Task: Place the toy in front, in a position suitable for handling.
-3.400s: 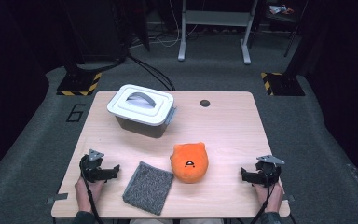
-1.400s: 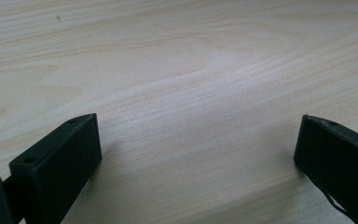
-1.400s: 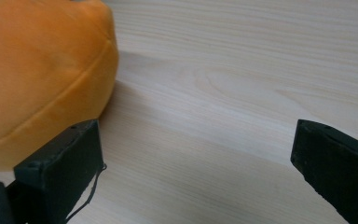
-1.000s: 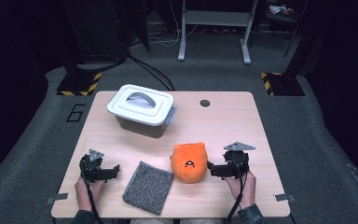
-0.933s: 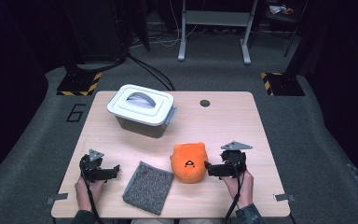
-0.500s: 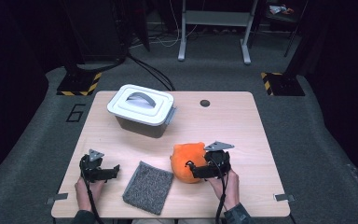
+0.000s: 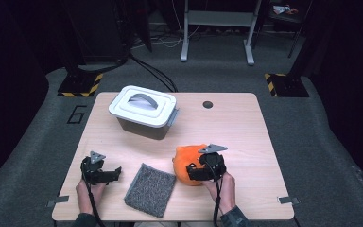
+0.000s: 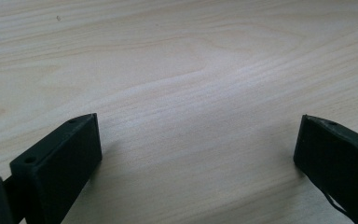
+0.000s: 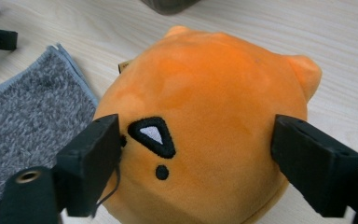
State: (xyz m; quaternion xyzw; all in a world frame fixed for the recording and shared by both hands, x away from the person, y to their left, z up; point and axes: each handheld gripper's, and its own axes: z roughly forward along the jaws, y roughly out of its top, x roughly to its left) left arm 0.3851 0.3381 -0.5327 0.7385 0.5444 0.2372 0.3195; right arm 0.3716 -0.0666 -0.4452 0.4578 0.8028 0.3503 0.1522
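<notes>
An orange plush toy (image 7: pixel 185 155) with a black triangle on it lies on the wooden table (image 7: pixel 231 132), front middle. My right gripper (image 7: pixel 190 169) reaches it from the right. In the right gripper view the toy (image 9: pixel 205 93) bulges between the two jaws; they have just been closing, stand against its sides, and I see no dent, so the right gripper (image 9: pixel 196 135) is open. My left gripper (image 7: pixel 118 171) rests at the front left, open, and its own view has bare wood between the jaws of the left gripper (image 8: pixel 196 126).
A grey cloth (image 7: pixel 150 189) lies flat between the two grippers, just left of the toy. A white lidded box (image 7: pixel 144 109) with a handle stands at the back left. A small round hole (image 7: pixel 208 104) marks the table's far edge. Dark floor surrounds the table.
My right gripper has slid left from the table's right side up to the orange toy, and its jaws now straddle it. The left gripper, cloth and box have stayed put.
</notes>
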